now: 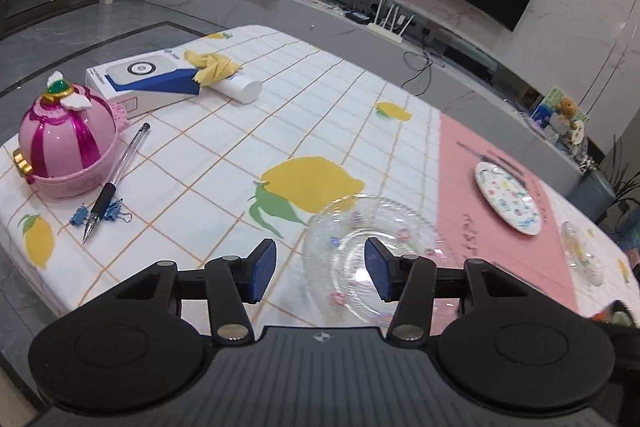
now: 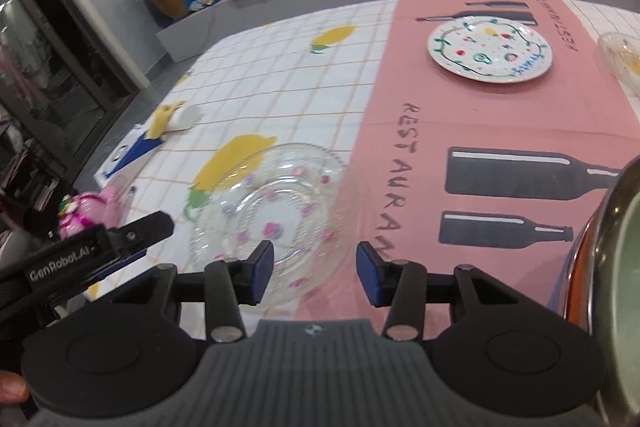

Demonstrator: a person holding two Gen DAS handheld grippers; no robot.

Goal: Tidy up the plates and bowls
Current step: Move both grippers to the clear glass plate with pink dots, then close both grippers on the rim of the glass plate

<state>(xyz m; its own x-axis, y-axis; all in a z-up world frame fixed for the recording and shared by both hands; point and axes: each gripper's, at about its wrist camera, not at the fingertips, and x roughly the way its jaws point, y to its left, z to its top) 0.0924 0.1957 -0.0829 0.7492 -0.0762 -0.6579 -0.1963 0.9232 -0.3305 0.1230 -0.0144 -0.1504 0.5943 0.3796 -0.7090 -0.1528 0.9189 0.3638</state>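
A clear glass plate [image 1: 360,247] with small pink dots lies on the lemon tablecloth at the pink mat's left edge; it also shows in the right wrist view [image 2: 272,203]. My left gripper [image 1: 320,273] is open, hovering at the plate's near rim, empty. My right gripper [image 2: 314,275] is open and empty over the plate's near right rim. A white patterned plate [image 1: 508,197] sits far on the pink mat [image 1: 480,163], also seen in the right wrist view [image 2: 490,47]. A small clear glass bowl [image 1: 580,253] stands at the right [image 2: 620,55].
A pink toy dome [image 1: 64,147], a pen [image 1: 116,179], binder clips [image 1: 80,217], a white-blue box [image 1: 144,79], a yellow cloth [image 1: 212,65] and a white tube [image 1: 240,89] lie on the left. A large metal bowl rim [image 2: 612,267] is close at right.
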